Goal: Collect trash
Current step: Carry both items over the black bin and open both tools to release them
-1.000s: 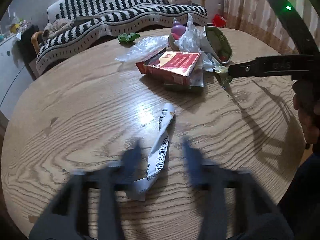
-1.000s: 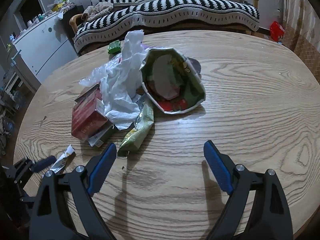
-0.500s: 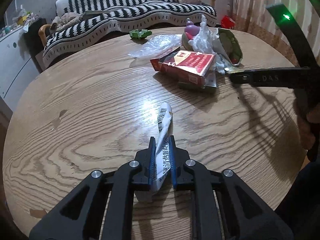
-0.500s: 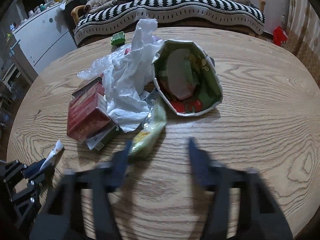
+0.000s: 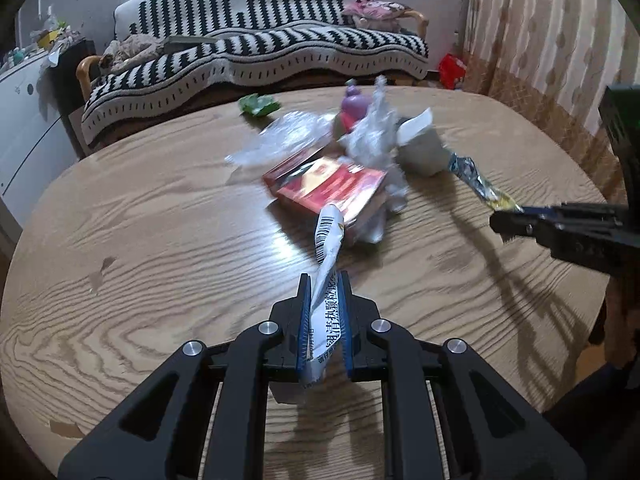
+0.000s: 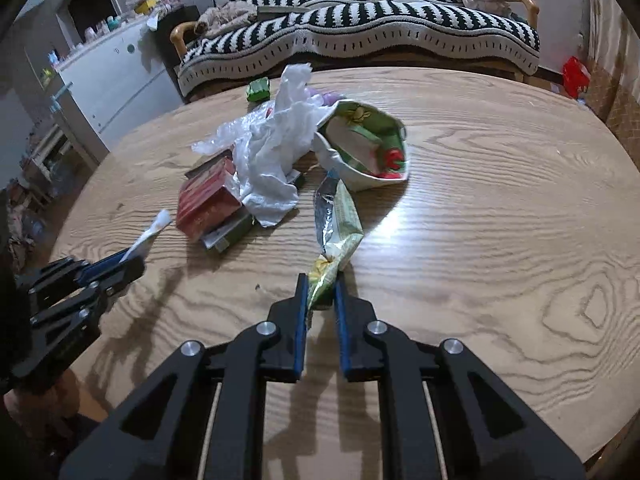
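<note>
My left gripper (image 5: 324, 288) is shut on a white wrapper with a barcode (image 5: 329, 240), held above the round wooden table (image 5: 160, 240). It also shows in the right wrist view (image 6: 150, 232). My right gripper (image 6: 319, 286) is shut on the end of a green and yellow snack wrapper (image 6: 338, 220), seen stretched out in the left wrist view (image 5: 476, 184). A trash pile lies mid-table: a red box (image 6: 206, 200), white crumpled plastic (image 6: 276, 148) and an open green snack bag (image 6: 364, 144).
A small green wrapper (image 6: 258, 89) lies near the table's far edge. A striped sofa (image 6: 360, 32) stands behind the table, a white cabinet (image 6: 108, 76) to the left and curtains (image 5: 552, 40) to the right.
My left gripper closed on the white wrapper and lifted it off the table. My right gripper moved in and closed on the green wrapper, pulling it out from the pile.
</note>
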`<state>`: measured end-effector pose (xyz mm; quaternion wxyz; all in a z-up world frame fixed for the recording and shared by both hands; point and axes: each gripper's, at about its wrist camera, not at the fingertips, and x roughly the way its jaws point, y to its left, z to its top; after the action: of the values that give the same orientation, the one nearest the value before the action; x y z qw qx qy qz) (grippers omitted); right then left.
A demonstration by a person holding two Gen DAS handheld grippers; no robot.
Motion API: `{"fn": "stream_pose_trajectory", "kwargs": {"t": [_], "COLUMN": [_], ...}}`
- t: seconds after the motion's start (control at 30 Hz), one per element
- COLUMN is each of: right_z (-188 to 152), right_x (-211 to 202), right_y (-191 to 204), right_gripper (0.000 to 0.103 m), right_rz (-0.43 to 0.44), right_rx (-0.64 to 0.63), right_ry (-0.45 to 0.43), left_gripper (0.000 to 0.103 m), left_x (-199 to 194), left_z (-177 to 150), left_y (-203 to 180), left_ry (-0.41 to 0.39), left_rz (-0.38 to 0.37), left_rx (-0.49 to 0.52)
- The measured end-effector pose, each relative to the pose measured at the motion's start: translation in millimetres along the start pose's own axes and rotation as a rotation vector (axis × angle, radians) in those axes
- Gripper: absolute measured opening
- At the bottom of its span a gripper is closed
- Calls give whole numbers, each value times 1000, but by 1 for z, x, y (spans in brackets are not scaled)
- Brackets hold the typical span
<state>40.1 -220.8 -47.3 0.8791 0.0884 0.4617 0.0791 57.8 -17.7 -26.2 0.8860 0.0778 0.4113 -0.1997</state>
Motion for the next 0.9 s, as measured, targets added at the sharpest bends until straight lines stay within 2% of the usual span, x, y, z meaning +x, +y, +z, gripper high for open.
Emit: {"fn": "stream_pose_trajectory", "kwargs": {"t": [0.23,0.43,0.67,0.9], "right_z": [-14,-37,-90,-154], "right_x": [-43,-88,-149,-198], "right_y": [-45,-110,-203,-281], "right_gripper": [13,13,13,13], "right_rz": [-38,-129,-267,-398], "right_rx": [51,139,287,439], "right_ry": [-46,-82,-121,-139], "left_gripper": [12,12,12,12], "left_x": [-3,6,20,30], "left_z": [18,34,42,32], "left_y": [-52,-120,-218,-326], "left_ry": [-32,-36,-24,-18], "left_rz": [-76,-160,-279,-424], "left_rx": [21,84,178,285]}}
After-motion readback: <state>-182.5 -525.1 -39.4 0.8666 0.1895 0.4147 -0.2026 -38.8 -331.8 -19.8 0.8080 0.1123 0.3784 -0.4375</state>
